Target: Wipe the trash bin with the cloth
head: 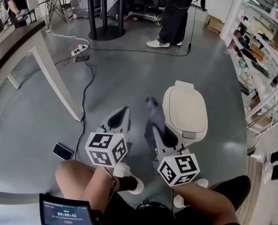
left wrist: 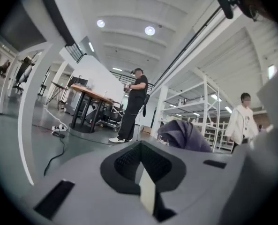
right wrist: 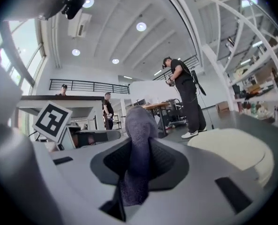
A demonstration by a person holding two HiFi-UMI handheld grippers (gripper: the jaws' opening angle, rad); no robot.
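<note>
Just left of the trash bin point(head: 185, 111), right hand-held gripper point(head: 156, 134) clamps the cloth point(head: 152, 114); left hand-held gripper point(head: 122, 114) closed, empty.

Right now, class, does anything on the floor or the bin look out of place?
A phone lies on the floor by the person's knee; a cable trails loose across the floor. The trash bin looks fine.

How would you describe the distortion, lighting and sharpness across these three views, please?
Head view: fisheye bends the shelving; light is even, the trash bin sharp. Left gripper view: dark round vignette, ceiling lamps glare. Right gripper view: same vignette; the cloth in the right gripper looks slightly soft.
</note>
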